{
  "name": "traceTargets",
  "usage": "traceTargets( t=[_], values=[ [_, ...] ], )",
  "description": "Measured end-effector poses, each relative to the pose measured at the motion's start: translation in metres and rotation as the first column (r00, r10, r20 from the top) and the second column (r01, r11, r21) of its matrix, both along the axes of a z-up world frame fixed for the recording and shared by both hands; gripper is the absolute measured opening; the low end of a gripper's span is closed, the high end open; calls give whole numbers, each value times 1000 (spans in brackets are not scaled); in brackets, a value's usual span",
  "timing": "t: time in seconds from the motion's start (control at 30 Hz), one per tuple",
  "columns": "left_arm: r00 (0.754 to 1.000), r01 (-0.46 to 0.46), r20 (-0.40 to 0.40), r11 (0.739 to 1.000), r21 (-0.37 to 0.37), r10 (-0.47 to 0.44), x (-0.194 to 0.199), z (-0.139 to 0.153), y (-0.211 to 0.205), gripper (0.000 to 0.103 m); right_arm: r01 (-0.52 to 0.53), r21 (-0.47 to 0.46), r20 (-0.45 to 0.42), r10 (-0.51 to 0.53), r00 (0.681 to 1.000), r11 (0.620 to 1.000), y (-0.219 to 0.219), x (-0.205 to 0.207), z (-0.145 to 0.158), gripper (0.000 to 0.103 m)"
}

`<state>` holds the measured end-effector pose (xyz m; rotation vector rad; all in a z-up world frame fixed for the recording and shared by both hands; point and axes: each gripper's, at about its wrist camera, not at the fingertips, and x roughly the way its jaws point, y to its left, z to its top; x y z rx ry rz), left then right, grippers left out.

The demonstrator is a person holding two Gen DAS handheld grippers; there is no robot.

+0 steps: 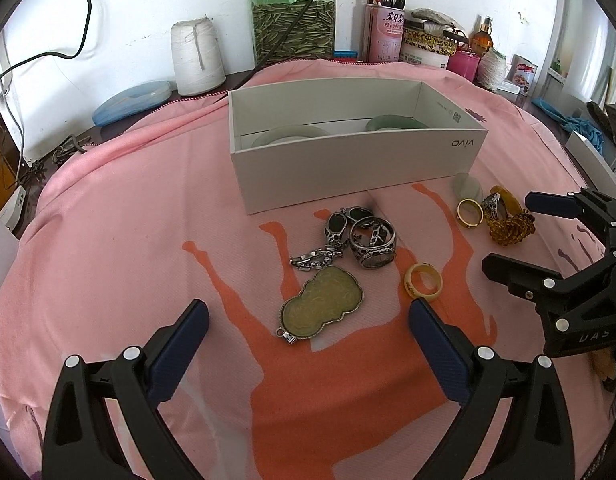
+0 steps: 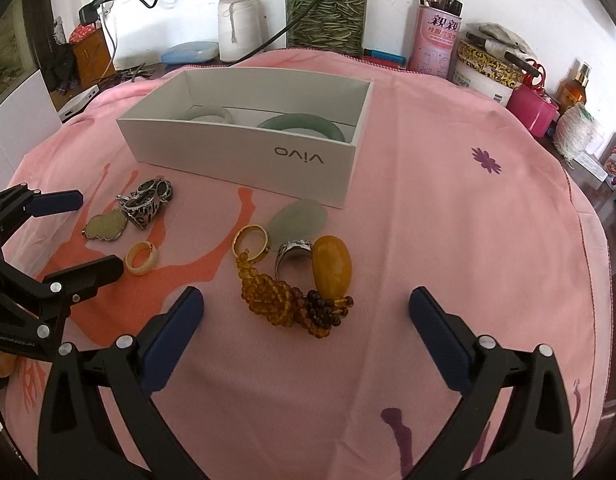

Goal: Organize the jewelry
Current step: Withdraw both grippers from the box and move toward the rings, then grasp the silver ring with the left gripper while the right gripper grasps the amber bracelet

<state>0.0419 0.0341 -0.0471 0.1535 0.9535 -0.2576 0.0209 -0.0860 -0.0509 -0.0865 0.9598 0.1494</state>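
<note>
A white box (image 1: 348, 168) (image 2: 243, 148) stands on the pink cloth and holds two jade bangles (image 2: 301, 126). In front of it lie a flat jade pendant (image 1: 322, 306), silver rings and a bracelet (image 1: 362, 238), and a cream ring (image 1: 424, 282). Further right lie a gold ring (image 2: 251, 242), a pale jade stone (image 2: 297, 220), a silver ring (image 2: 293, 258) and an amber bead piece (image 2: 308, 296). My left gripper (image 1: 308, 322) is open just before the pendant. My right gripper (image 2: 305, 312) is open just before the amber beads.
The back edge holds a green glass jar (image 1: 291, 16), a white thread cone (image 1: 197, 56), a blue case (image 1: 131, 102), a pink can with pens (image 2: 436, 40), tins and a perfume bottle (image 2: 574, 88). Cables hang on the wall.
</note>
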Motion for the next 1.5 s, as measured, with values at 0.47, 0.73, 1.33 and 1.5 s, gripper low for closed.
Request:
traceTargets(
  t=[0.47,0.73,1.33,1.5],
  values=[
    [1000,2,-7,1000,1,-2,1,1,1,99,3,2,1,-3,1000,1000,-1,0,0,97],
    [1000,-3,-8,1000,-2,3,0,2,1,98,3,3,1,-3,1000,1000,0,0,1,97],
    [999,14,-32,982,-190,-21,12,15,16,98,-33,258,21,29,999,966,-29,-3,14,64],
    [1000,0,-12,982,-190,-2,10,20,19,97,-40,256,11,38,999,966,-29,-4,12,43]
  ],
)
